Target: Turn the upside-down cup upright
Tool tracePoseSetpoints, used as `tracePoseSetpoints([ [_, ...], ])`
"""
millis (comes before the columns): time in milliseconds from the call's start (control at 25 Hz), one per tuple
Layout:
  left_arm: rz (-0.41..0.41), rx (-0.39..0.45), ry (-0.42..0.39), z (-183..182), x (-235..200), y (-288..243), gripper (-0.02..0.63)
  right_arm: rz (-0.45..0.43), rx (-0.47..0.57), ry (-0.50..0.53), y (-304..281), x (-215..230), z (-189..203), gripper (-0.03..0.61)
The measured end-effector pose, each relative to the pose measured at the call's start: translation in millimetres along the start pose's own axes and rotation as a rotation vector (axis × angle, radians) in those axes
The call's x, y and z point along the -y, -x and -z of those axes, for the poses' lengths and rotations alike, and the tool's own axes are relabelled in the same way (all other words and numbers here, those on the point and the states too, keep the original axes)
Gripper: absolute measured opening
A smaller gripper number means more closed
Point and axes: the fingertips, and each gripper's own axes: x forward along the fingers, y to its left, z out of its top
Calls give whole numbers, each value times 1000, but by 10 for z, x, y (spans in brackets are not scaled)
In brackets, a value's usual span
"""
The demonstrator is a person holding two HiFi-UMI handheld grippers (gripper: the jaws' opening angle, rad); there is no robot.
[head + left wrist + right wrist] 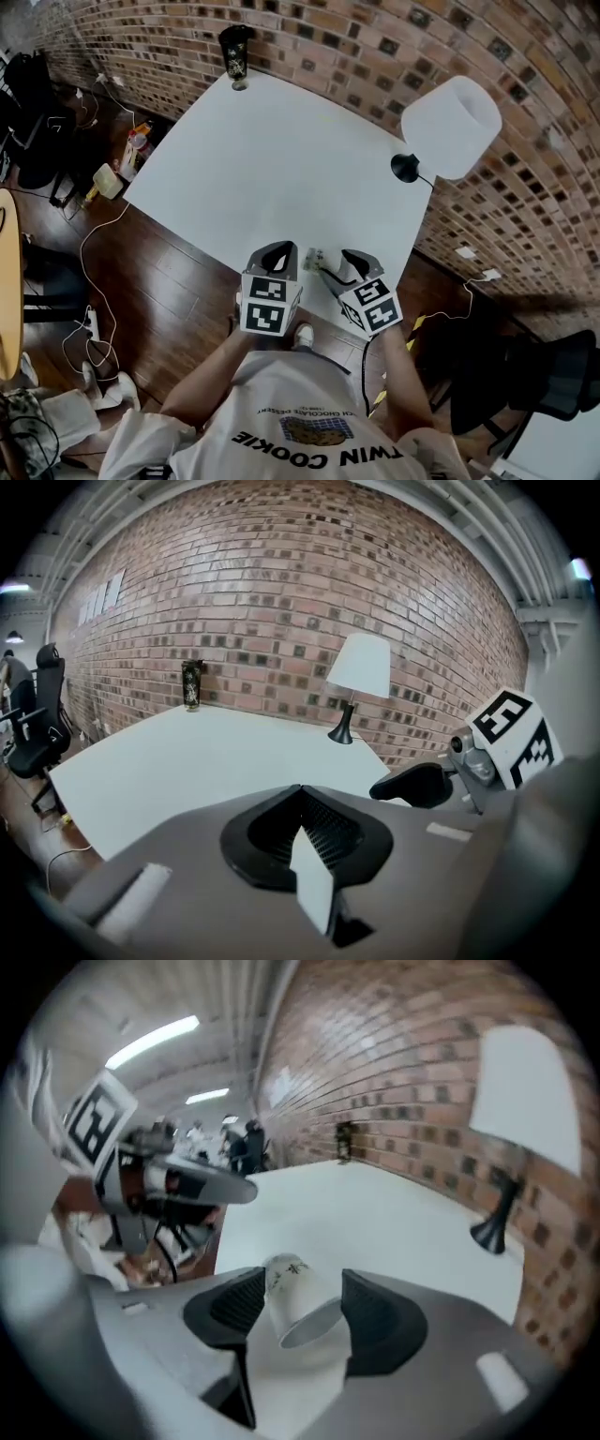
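Head view looks steeply down on a broad white worktop (281, 159) set against a curved brick wall (375, 47), with dark wooden floor (169, 272) around its near corner. A person in a white printed T-shirt (300, 422) stands at that corner and holds both tools over the near edge. A lamp (450, 127) with a white shade and a black foot stands at the wall side, well apart from the tools. At the far corner stands a tall dark vessel (235, 52).

The left gripper (279, 249) hangs just beside the right one, over the near edge; in the left gripper view its jaws are pressed together at the tips with nothing between them. The right gripper (333, 262) has its jaws spread wide.

Smallest is the white paper cup (298, 1297), near the front edge of the worktop. In the right gripper view it sits between the spread jaws, tilted, its open mouth turned toward the camera and its base pointing away. Its upper side lies against the left-hand jaw of that view, while a narrow gap separates it from the other, so it is not pinched.
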Motion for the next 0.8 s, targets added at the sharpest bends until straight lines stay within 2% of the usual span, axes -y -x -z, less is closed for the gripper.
tracePoseSetpoints([
  [80, -4, 3, 8, 0, -20, 15, 6, -13, -116, 233, -90, -167, -32, 255],
  [160, -9, 7, 12, -4, -38, 37, 6, -42, -205, 357, -183, -287, -38, 256],
  [440, -39, 20, 31, -2, -200, 147, 6, -150, -417, 546, -448, -526, -18, 258],
  [640, -61, 19, 44, 62, -302, 209, 6, -169, -547, 643, -627, -517, 86, 256],
  [800, -72, 19, 59, 105, -356, 253, 6, -154, -606, 726, -714, -489, 155, 256],
])
